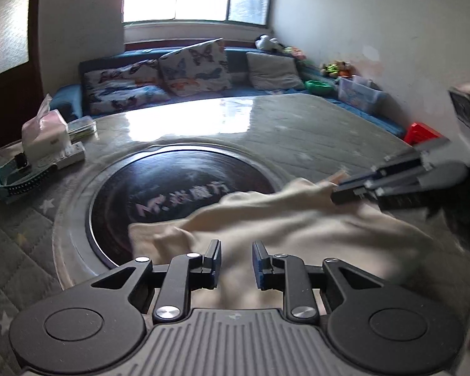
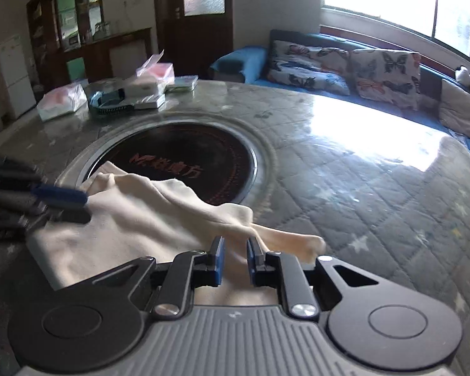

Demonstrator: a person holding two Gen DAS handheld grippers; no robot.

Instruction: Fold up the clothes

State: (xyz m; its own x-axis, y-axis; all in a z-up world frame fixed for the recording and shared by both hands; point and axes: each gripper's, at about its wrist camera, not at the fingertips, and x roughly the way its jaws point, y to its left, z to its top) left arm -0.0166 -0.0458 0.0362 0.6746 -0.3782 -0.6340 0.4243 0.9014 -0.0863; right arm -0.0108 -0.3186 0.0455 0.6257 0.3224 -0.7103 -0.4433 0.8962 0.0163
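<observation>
A cream garment (image 1: 297, 225) lies crumpled on the table, partly over a dark round inset (image 1: 159, 185). My left gripper (image 1: 236, 260) sits low over the garment's near edge. Its fingers are a little apart and the cloth shows below the gap. In the right wrist view the left gripper (image 2: 75, 205) is blurred at the garment's (image 2: 134, 216) left edge. My right gripper (image 2: 235, 258) has a ridge of the cloth running into its narrow gap, and a sleeve end (image 2: 297, 242) hangs to its right. From the left wrist view, the right gripper (image 1: 338, 194) holds that edge raised.
Tissue packs (image 2: 62, 100), a teal basket (image 2: 109, 101) and small boxes sit at the table's (image 2: 344, 181) far left. A blue sofa with butterfly cushions (image 1: 191, 65) runs behind the table under the window. Storage boxes and toys (image 1: 357, 94) line the right wall.
</observation>
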